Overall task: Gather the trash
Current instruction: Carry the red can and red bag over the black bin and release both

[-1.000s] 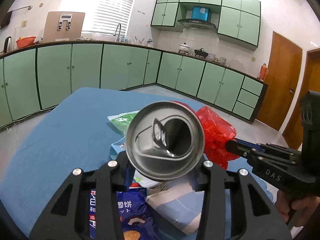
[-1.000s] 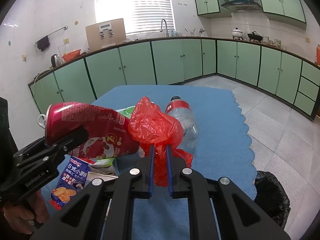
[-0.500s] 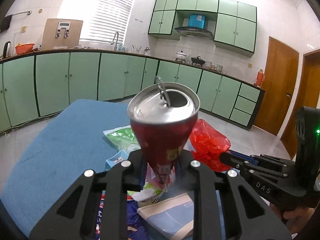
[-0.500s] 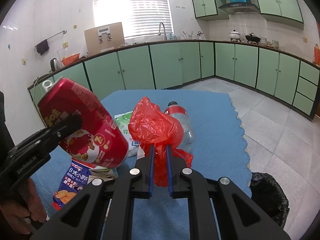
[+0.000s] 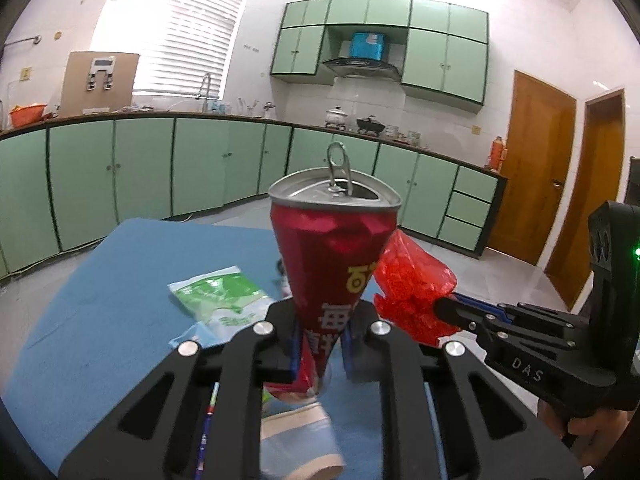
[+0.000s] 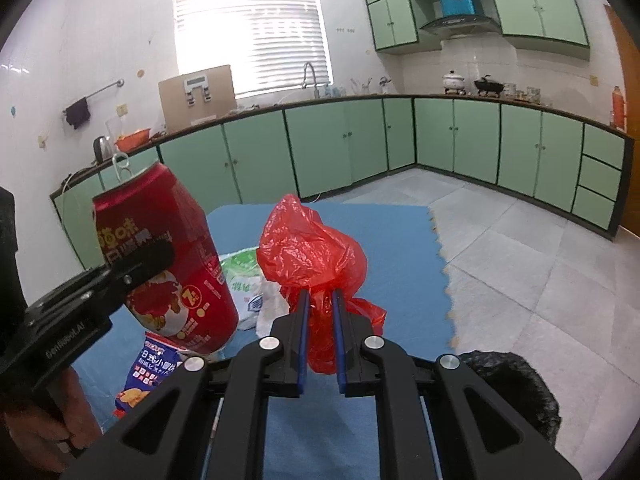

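Left gripper crushes red can; right gripper pinches red bag.

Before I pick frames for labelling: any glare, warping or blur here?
Left wrist view: window blown out, counters bowed by the fisheye, red can sharp. Right wrist view: same window glare, dark rounded corners, red bag crisp, snack packet soft.

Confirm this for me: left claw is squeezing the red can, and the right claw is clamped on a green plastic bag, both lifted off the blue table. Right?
Not quite. The right claw is clamped on a red plastic bag, not a green one, as the right wrist view shows. The rest holds: the left claw is squeezing the crushed red can, and both are lifted off the blue table.
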`<state>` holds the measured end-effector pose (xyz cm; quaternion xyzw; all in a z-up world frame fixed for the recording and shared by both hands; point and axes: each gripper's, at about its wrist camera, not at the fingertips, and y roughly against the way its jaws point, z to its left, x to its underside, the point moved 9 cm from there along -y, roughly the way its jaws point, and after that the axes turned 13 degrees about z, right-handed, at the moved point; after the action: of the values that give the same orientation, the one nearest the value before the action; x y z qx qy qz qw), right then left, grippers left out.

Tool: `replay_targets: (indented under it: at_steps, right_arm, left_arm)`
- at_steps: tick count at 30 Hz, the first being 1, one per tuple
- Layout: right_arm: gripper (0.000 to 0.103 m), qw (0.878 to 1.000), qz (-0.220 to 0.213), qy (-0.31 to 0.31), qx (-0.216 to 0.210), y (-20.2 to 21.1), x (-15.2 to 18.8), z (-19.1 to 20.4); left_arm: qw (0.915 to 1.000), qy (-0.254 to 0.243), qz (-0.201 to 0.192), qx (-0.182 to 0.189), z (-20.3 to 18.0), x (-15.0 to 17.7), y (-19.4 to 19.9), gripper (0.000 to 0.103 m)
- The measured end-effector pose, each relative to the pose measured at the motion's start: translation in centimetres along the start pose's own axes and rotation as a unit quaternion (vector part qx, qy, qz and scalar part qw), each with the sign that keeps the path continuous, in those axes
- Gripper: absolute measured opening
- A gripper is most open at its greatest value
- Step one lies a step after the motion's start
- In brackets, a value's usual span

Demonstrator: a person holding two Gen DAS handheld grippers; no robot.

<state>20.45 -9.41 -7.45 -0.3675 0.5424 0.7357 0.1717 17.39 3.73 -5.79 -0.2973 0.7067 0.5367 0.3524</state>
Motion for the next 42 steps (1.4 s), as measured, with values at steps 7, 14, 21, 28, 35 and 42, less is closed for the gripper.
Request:
replay_targets:
  at_steps: [7,14,21,28,35,42]
  right_arm:
    - [0.011,0.999,-0.012,-0.021,0.032,2.9,0.2,-3.3]
    - [0.011,0.995,-0.02,-0.064,0.075,5.7,1.4,-9.1]
    - [0.011,0.986,-0.02,-0.111,0.127,7.8,3.7,-16.1]
    - [0.011,0.976,0.0,-0.154,0.152,7.0,6.7,-21.1]
    - [0.011,0.972,0.015,-0.174,0.16,6.1,8.4,-23.2]
    - [0.011,0.971,0.021,-0.178,0.157,5.1,8.2,-23.7]
  left_arm:
    - [0.9988,-0.022,0.007,0.044,-5.3,0.0,-0.7,0.013]
    - [0.9937,-0.048,0.018,0.1,-11.5,0.2,-3.3,0.013]
    - [0.9859,-0.075,0.036,0.145,-17.6,1.0,-7.2,0.013]
    - [0.98,-0.092,0.066,0.164,-20.8,3.0,-11.8,0.013]
    - [0.9755,-0.086,0.108,0.171,-21.4,4.3,-15.8,0.041]
    - [0.9768,-0.09,0.107,0.162,-21.3,4.6,-16.3,0.051]
